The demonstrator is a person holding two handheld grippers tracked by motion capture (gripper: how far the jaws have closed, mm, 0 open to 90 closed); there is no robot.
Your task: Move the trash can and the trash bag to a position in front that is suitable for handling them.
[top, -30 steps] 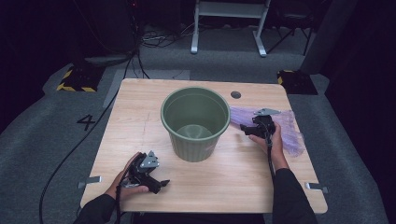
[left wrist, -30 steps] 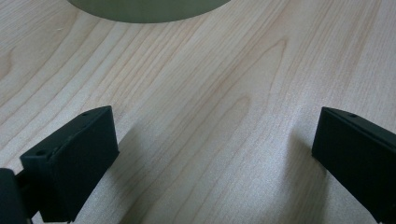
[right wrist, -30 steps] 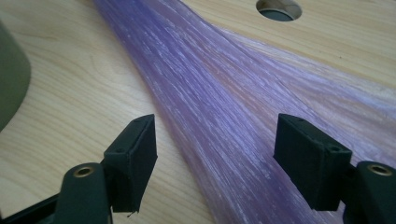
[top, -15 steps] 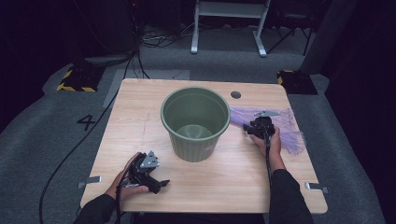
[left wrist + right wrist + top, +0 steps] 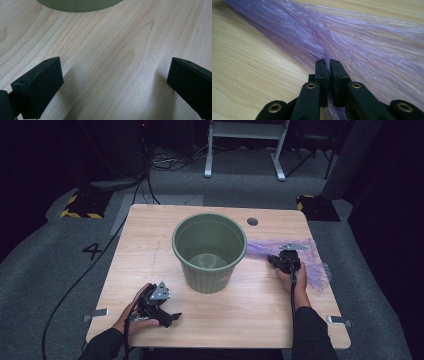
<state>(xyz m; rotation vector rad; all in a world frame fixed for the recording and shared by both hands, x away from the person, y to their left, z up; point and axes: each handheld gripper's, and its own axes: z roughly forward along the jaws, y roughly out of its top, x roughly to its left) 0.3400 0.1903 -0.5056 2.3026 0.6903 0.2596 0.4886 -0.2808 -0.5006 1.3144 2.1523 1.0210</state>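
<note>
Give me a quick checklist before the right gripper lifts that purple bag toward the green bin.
1. right gripper shut on the purple bag: ok; its jaws have just been closing, film pinched between them.
2. How much film is caught: cannot tell.
3. green bin upright, mouth open: ok.
4. left gripper open, holding nothing, ready to help: ok.
5. Bag lies flat on the table beside the bin: ok.

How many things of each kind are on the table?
Bin: 1
Purple bag: 1
Tongs: 2, the left tongs and the right tongs
Total: 4
</note>
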